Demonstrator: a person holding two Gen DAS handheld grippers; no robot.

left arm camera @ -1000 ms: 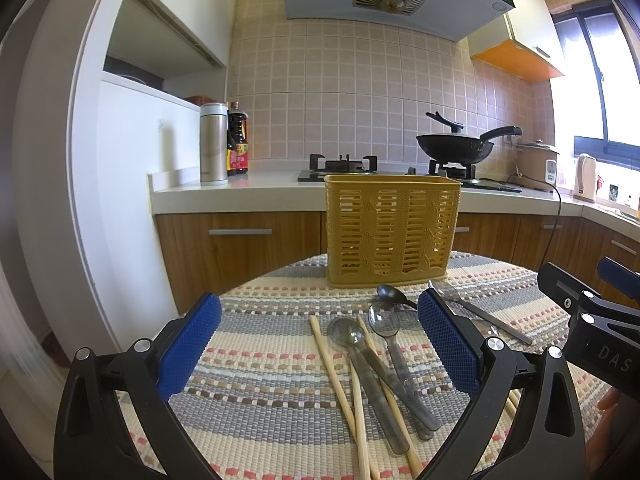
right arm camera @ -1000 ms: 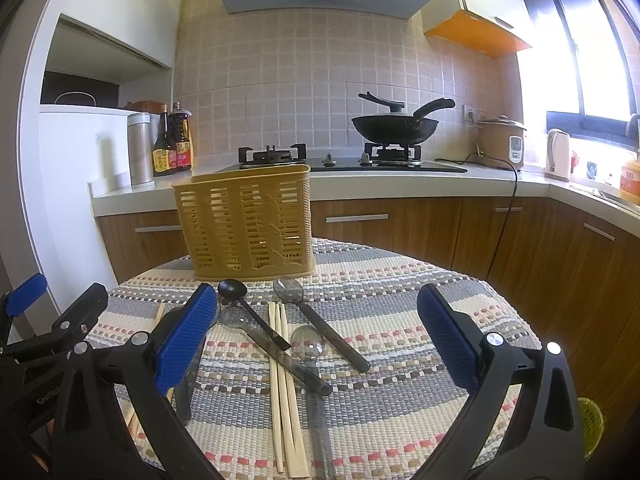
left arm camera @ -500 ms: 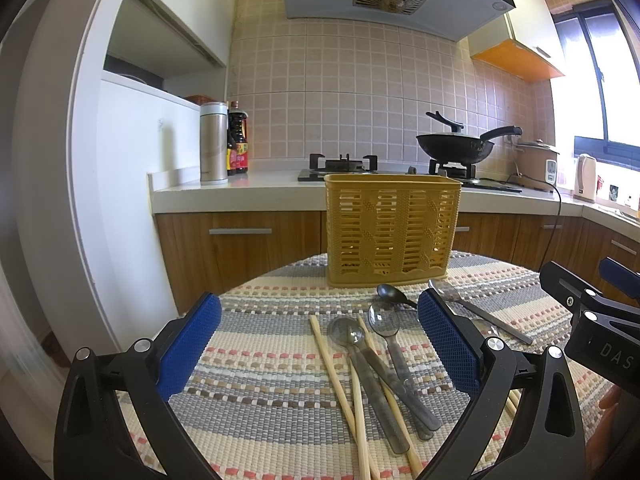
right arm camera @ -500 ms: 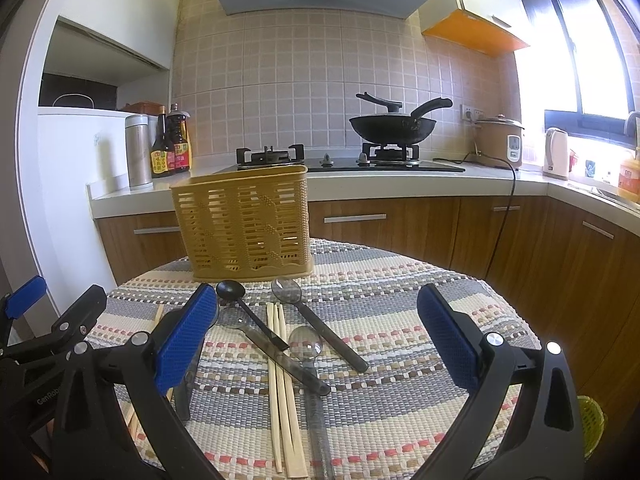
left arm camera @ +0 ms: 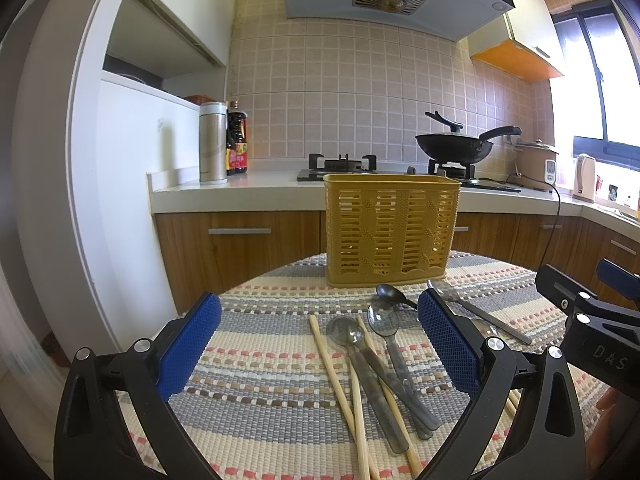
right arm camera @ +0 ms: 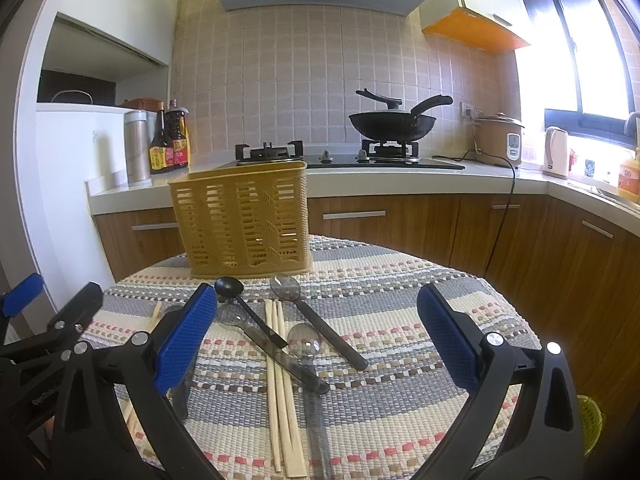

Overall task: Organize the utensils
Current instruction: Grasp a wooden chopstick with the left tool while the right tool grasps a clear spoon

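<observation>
A yellow slotted utensil basket (left arm camera: 390, 230) stands upright at the far side of the striped mat (left arm camera: 260, 360); it also shows in the right wrist view (right arm camera: 244, 220). In front of it lie loose spoons (left arm camera: 346, 334) and wooden chopsticks (left arm camera: 332, 372), also seen in the right wrist view as spoons (right arm camera: 306, 340) and chopsticks (right arm camera: 280, 380). A black spoon (right arm camera: 229, 287) lies nearest the basket. My left gripper (left arm camera: 320, 352) is open and empty above the mat. My right gripper (right arm camera: 316, 344) is open and empty over the utensils.
A kitchen counter (left arm camera: 240, 186) runs behind the table with a steel flask (left arm camera: 212, 148), sauce bottle (left arm camera: 237, 144), gas hob and black wok (left arm camera: 454, 146). A rice cooker (right arm camera: 498, 138) and kettle (right arm camera: 557, 152) stand to the right. White cabinet wall at left.
The right wrist view has risen and tilted slightly, so the basket and utensils sit a little lower. The left gripper has not visibly moved.
</observation>
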